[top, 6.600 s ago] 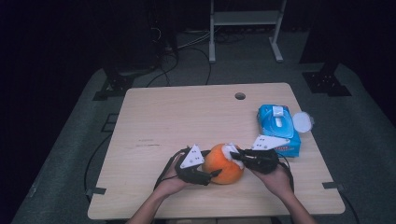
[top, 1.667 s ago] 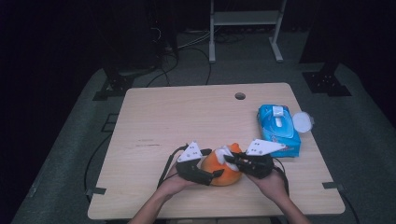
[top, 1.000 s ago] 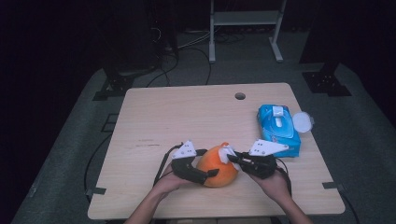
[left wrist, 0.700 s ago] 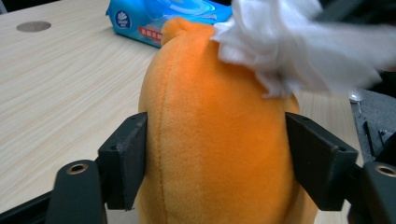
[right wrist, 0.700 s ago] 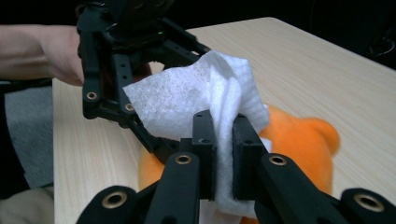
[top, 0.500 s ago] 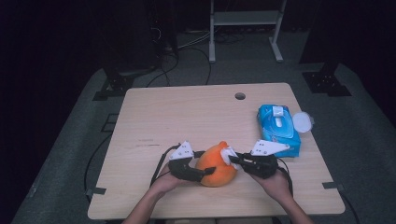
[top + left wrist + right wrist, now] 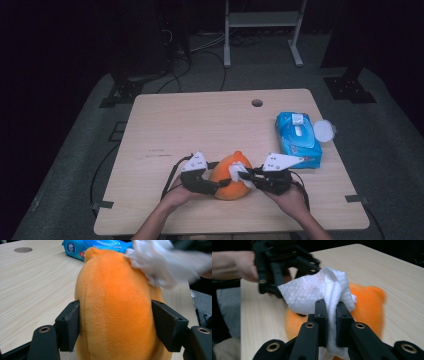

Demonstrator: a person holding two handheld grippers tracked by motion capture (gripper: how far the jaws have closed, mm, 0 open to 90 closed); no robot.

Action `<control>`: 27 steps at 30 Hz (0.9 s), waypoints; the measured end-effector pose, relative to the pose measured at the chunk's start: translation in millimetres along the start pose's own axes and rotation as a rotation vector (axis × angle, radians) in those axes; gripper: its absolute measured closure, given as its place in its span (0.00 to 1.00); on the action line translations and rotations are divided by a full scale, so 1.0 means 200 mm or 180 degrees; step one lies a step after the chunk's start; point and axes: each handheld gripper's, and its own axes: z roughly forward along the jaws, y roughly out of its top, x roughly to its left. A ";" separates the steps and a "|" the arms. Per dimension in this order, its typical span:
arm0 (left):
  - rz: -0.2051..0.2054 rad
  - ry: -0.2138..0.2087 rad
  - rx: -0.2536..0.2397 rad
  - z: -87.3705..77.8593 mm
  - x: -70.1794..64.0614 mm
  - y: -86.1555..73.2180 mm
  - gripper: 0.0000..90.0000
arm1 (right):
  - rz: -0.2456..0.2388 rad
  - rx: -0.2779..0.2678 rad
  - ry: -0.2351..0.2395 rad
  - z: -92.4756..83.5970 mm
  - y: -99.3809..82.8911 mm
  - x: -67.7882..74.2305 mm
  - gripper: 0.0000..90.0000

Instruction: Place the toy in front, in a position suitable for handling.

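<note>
Since a second ago the left gripper (image 7: 113, 337) has been closing its jaws and now squeezes the orange plush toy (image 7: 231, 175) between them, near the table's (image 7: 200, 120) front edge. The right gripper (image 7: 331, 312) pinches a white wipe (image 7: 319, 288) against the toy's top. A hard rub may tug the soft toy from the left gripper, or drag the wipe free.

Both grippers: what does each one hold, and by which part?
Left gripper clamps the orange plush toy across its sides. Right gripper pinches a white wipe by its bunched lower part.
</note>
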 end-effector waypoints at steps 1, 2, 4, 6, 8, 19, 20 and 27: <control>0.0016 0.0000 0.0001 0.00 -0.01 0.00 0.33 | 0.0021 -0.0004 -0.0034 -0.01 0.00 -0.02 0.91; 0.0035 -0.0002 -0.0002 0.00 -0.01 0.01 0.33 | 0.0057 -0.0015 -0.0119 -0.03 -0.01 -0.04 0.91; 0.0029 -0.0012 -0.0007 0.01 -0.02 0.01 0.33 | 0.0155 0.0017 -0.0197 -0.05 -0.04 -0.09 0.91; 0.0069 -0.0019 -0.0008 0.01 -0.03 0.01 0.33 | 0.0244 0.0035 -0.0232 -0.06 -0.06 -0.13 0.91; 0.0148 -0.0005 0.0019 0.02 -0.04 0.02 0.32 | 0.0259 0.0026 -0.0218 -0.06 -0.06 -0.13 0.91; 0.0403 -0.0031 0.0037 0.04 -0.10 0.04 0.32 | 0.0218 -0.0137 -0.0181 -0.08 0.00 -0.10 0.91; 0.0355 -0.0013 0.0043 0.03 -0.09 0.04 0.32 | 0.0244 -0.0117 -0.0174 -0.08 -0.01 -0.11 0.91; 0.0210 0.0000 0.0020 0.03 -0.06 0.03 0.31 | 0.0448 -0.0019 -0.0158 -0.07 -0.08 -0.17 0.91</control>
